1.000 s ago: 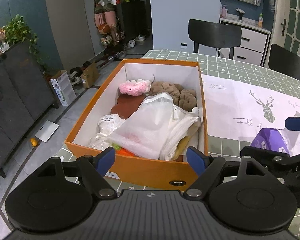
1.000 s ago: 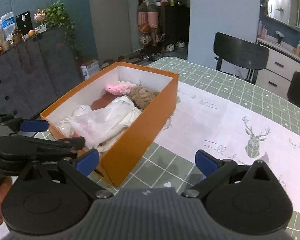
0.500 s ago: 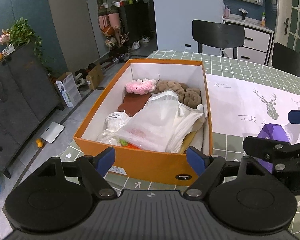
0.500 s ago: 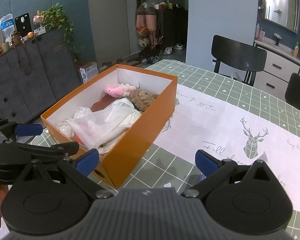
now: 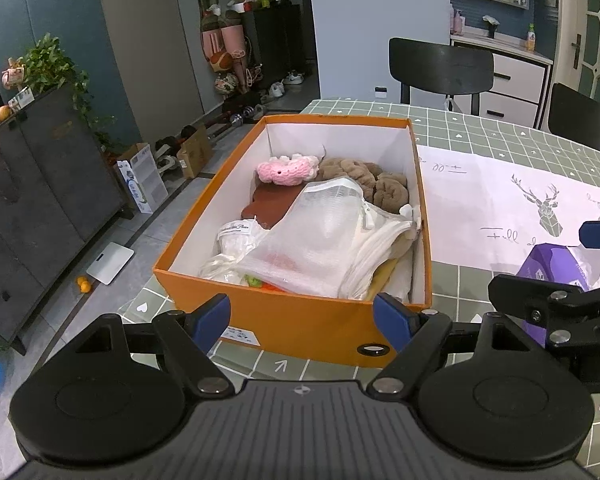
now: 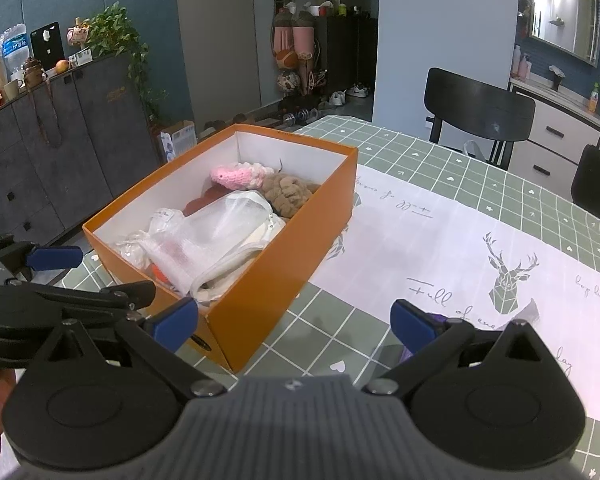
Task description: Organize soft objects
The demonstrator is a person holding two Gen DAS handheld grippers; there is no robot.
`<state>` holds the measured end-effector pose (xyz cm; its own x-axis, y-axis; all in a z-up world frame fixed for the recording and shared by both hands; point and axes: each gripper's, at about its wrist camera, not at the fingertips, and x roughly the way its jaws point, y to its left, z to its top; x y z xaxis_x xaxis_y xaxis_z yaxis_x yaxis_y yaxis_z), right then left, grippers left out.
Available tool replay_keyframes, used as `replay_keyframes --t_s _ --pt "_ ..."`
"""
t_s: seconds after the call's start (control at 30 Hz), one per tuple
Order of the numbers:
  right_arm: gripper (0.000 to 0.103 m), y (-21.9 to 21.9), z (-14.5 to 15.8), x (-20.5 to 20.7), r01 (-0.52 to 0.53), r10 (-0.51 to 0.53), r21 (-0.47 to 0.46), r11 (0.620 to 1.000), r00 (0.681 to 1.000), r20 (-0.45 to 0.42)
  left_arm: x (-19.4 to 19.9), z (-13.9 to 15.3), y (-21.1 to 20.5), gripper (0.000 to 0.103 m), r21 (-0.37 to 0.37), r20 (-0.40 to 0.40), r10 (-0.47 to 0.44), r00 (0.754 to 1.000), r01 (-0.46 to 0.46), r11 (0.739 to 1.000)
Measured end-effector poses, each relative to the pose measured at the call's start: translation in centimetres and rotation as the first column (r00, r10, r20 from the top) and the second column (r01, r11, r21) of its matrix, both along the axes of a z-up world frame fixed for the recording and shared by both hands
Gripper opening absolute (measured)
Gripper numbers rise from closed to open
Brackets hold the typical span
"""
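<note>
From the left wrist, the orange shoebox (image 5: 300, 324) looks smaller and farther than a second ago, more green-checked bench (image 5: 480, 128) showing in front of it; the left tongs (image 5: 301, 318) have drawn back, their blue tips spread with nothing between them. Inside the box lie a white mesh laundry bag (image 5: 320, 240) on top, a pink crocheted piece (image 5: 286, 170) and a brown plush toy (image 5: 364, 178) at the far end, and a dark red-brown item (image 5: 270, 206). A purple packet (image 5: 550, 264) sits on the bench by the right tongs' arm.

From the right wrist, the shoebox (image 6: 268, 276) has likewise receded; the right tongs (image 6: 294, 320) are spread, empty. Something purple, perhaps that packet, peeks behind the right tip.
</note>
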<state>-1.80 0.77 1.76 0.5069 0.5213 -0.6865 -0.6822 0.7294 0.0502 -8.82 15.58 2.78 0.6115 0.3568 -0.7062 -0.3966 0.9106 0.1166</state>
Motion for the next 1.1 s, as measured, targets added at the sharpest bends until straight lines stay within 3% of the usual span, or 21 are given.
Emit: replay_keyframes --t_s 1.1 --pt "0.100 -0.02 0.14 -0.06 0.007 -0.007 -0.005 1.000 1.000 0.007 -0.19 0.07 -0.12 0.095 0.002 0.003 0.001 1.000 -0.001 1.000"
